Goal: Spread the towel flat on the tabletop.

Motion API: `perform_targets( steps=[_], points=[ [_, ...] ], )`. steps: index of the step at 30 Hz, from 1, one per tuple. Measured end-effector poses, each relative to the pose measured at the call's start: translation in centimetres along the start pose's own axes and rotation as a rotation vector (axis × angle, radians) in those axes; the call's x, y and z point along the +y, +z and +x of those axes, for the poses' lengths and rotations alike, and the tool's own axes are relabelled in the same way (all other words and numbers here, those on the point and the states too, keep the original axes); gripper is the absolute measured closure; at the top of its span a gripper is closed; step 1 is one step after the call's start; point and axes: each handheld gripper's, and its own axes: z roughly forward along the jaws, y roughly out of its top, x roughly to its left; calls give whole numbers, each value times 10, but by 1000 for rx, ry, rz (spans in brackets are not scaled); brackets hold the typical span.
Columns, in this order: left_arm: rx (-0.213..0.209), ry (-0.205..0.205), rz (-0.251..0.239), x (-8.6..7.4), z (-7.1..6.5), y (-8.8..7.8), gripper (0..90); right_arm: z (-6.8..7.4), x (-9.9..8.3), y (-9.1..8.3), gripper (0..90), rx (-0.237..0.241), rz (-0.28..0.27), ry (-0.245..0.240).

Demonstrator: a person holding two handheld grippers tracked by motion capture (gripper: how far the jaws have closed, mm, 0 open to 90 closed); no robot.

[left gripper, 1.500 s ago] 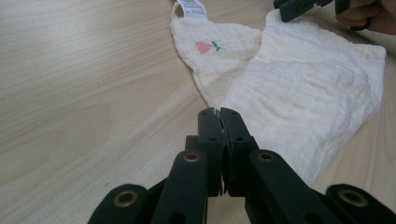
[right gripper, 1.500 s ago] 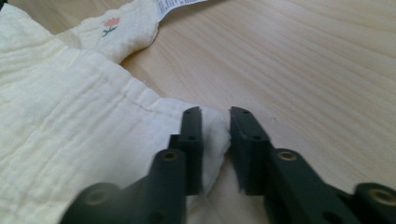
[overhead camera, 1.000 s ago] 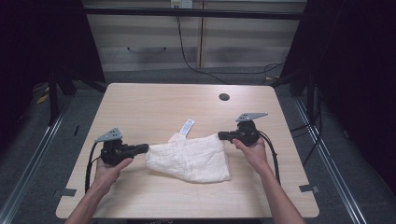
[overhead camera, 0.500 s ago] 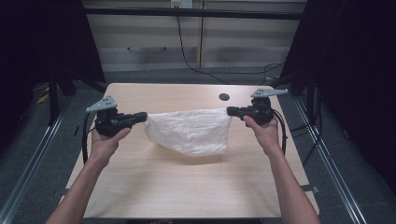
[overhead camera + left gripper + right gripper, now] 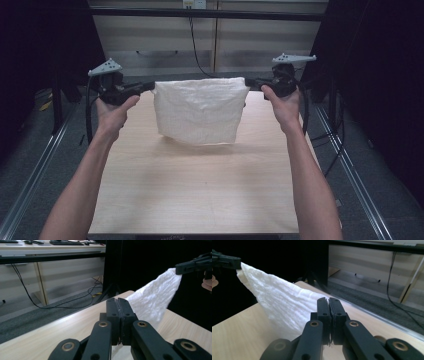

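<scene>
In the left gripper view, the left gripper (image 5: pixel 117 307) has its two black jaws pressed flat together, clenched on an upper corner of the white cloth (image 5: pixel 155 300); the fabric spreads away from the jaw tips, rising to the far corner. That far corner is pinched by the right gripper (image 5: pixel 178 268), seen well beyond the jaws at the upper right of this view.

The right gripper view mirrors this. The right gripper (image 5: pixel 329 307) has its jaws closed tight on the other upper corner of the white cloth (image 5: pixel 284 305), and from the tips the textured fabric runs off to the upper left, where the left gripper (image 5: pixel 237 263) bites its opposite corner.

From the high view, the left gripper (image 5: pixel 150 87) and right gripper (image 5: pixel 248 83) sit apart at about the same height, jaws pointing inward toward each other, with the white cloth (image 5: pixel 199 110) stretched between them. Its top edge runs nearly straight from one set of jaws to the other, and the rest hangs below as a folded, roughly rectangular panel. The lower edge hangs above the bench (image 5: pixel 200 195), casting a soft shadow on the pale wood beneath it; whether it brushes the surface cannot be told.

Outward from the jaws, the left hand (image 5: pixel 116 107) and right hand (image 5: pixel 284 102) grip the handles, forearms reaching in over the bench. A grey plate tops each gripper, and cables trail down from them.
</scene>
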Motion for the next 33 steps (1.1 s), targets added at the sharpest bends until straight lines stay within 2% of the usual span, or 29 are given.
perform_targets(
  steps=[3, 6, 9, 10, 12, 13, 14, 15, 16, 17, 20, 22, 25, 27, 28, 30, 31, 32, 33],
  points=[
    [9, -32, -22, 12, 6, 5, 886, -2, 12, 3, 882, -20, 11, -7],
    [18, -45, -24, 18, 8, 11, 887, -4, 19, 6, 882, -42, 9, -4],
    [9, -34, -17, 18, 8, 13, 887, -6, 20, 6, 882, -49, 0, -3],
    [9, -5, 2, 12, 4, 13, 886, -6, 16, 5, 882, -37, -10, -2],
    [3, -1, 9, 6, 2, 13, 886, -6, 11, 4, 882, -34, -6, -5],
    [-12, 8, 23, -10, -2, 12, 887, -6, -2, 3, 881, -22, 7, -8],
    [-20, 7, 29, -19, -4, 12, 886, -6, -10, 2, 882, -14, 11, -7],
    [-20, 7, 29, -19, -4, 12, 886, -6, -19, 1, 882, -10, 15, -6],
    [-32, 8, 39, -28, -7, 12, 886, -6, -19, 1, 882, -10, 15, -6],
    [-54, 10, 54, -47, -13, 11, 886, -4, -36, -2, 881, 4, 24, -4],
    [-81, 14, 76, -73, -20, 7, 886, 2, -61, -9, 881, 25, 36, 2],
    [-96, 10, 77, -86, -24, 2, 886, 7, -78, -15, 881, 46, 41, -1],
    [-127, 5, 105, -103, -33, -5, 886, 16, -103, -23, 881, 68, 57, 1],
    [-106, 44, 141, -114, -40, -8, 886, 24, -118, -28, 881, 89, 62, 1],
    [-117, 26, 144, -120, -41, -11, 886, 29, -125, -31, 881, 94, 71, -4],
    [-116, 16, 147, -132, -43, -17, 886, 38, -140, -35, 881, 117, 86, 0],
    [-123, 12, 164, -138, -44, -19, 886, 44, -147, -36, 881, 121, 107, -14],
    [-123, 12, 164, -138, -44, -19, 886, 49, -153, -38, 880, 124, 121, -24],
    [-130, -4, 177, -151, -47, -22, 886, 52, -160, -40, 880, 135, 130, -20]
  ],
)
